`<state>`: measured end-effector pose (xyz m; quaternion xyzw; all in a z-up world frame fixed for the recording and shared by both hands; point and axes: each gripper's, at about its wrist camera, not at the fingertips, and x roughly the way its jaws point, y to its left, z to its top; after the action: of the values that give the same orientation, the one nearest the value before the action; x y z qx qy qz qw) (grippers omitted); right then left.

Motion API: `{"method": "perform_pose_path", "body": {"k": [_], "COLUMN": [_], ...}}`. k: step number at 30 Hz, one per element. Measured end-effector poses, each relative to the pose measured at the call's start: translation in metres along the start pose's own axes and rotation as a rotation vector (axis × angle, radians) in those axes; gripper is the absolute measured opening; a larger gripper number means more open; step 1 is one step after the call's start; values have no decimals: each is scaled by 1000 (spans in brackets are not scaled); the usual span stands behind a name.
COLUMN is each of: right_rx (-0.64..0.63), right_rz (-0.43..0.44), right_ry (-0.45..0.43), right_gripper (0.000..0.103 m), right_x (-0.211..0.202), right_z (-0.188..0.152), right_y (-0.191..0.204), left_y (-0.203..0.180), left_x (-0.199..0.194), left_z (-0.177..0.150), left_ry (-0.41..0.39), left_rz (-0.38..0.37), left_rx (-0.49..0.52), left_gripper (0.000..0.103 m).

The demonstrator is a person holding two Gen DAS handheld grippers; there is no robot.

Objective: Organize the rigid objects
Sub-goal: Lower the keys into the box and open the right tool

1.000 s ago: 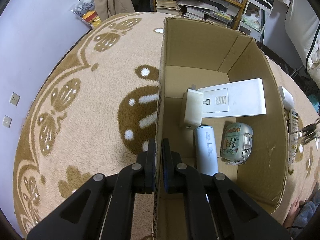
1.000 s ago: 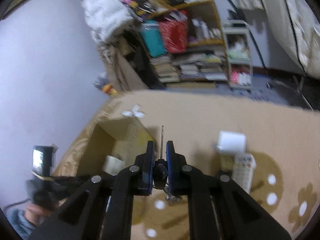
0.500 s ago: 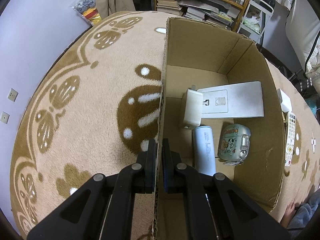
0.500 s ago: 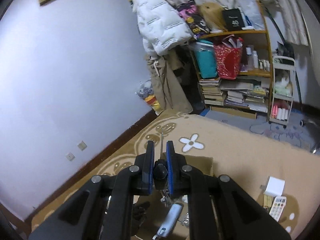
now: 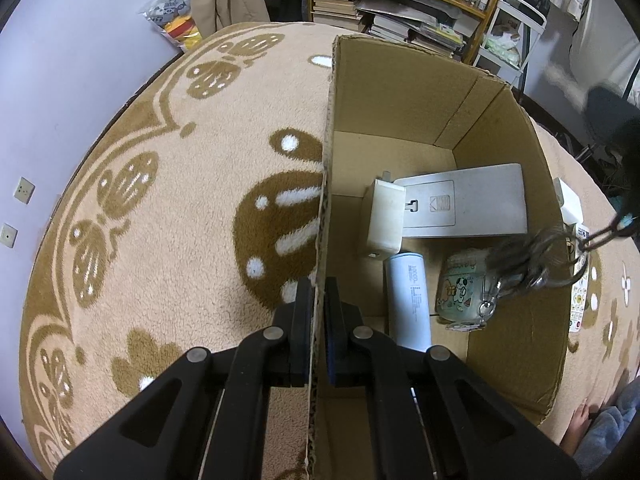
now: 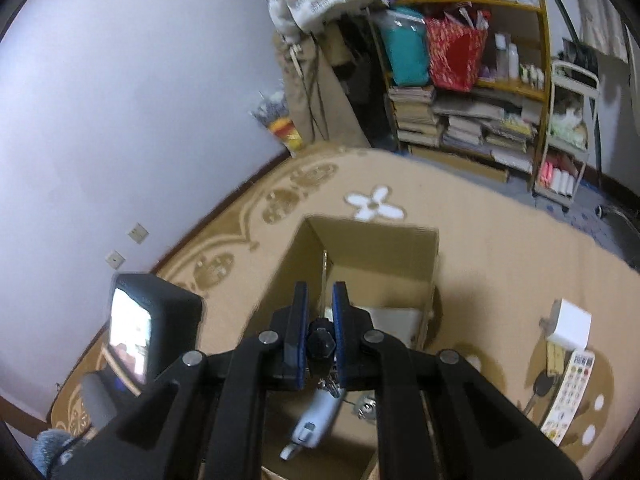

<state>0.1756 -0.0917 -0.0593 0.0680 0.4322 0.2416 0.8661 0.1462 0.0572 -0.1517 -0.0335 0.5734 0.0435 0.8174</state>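
Nearby, remote [image 6: 568, 392], charger [image 6: 570, 324] on rug [image 5: 180, 220]

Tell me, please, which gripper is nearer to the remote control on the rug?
Right. The right gripper, shut on a key bunch, hangs close by the remote control; the left gripper clamps the cardboard box's opposite wall.

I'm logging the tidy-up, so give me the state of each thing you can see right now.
Left tongs: shut on the cardboard box wall.
Right tongs: shut on a key bunch, hanging over the box.
Cardboard box: open, upright on the rug.
Power bank: lying flat in the box.
Remote control: flat on the rug, outside the box.
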Motion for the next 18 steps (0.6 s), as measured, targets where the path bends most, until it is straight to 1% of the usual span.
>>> {"method": "perform_pose_path", "body": {"k": [7,10,15,18], "right_rx": [-7,-41,-46,-52], "right_rz": [-40,-77,-82,-92], "right_ry": [94,113,159,164], "right_gripper": [13,13,13,13], "right_x": [23,26,37,36], "right_z": [-15,-16,-21,-23], "right_y": [-9,-8,-8,-8], "left_y": [-1,-1,-1,0], "left_x": [0,-1,-2,-2], "left_z": [0,0,0,0], "left_ry": [-2,-1,-2,-2], "left_rz": [1,-3,-2,-4], "left_rx": [5,-1,1,-2], "left_gripper": [5,5,5,5]}}
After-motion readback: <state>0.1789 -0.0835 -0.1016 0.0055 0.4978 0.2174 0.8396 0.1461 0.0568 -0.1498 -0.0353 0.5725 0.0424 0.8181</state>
